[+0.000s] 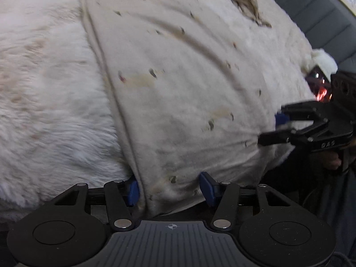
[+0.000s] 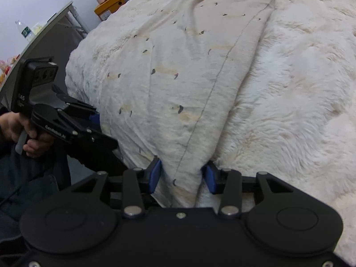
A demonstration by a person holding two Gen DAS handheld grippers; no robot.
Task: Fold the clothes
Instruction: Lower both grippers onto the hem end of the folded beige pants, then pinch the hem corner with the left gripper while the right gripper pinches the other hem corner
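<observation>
on the fluffy blanket [image 2: 289,89], cream speckled garment [image 2: 178,66].

We are looking from the left wrist camera along the left gripper [image 1: 170,189], close over the near edge of the cream garment [image 1: 178,77], facing across the fluffy blanket [image 1: 44,89]. From the right wrist camera we are looking along the right gripper [image 2: 182,176], equally close. Both views are sharing the garment, and each is catching the other gripper at its side.
</observation>
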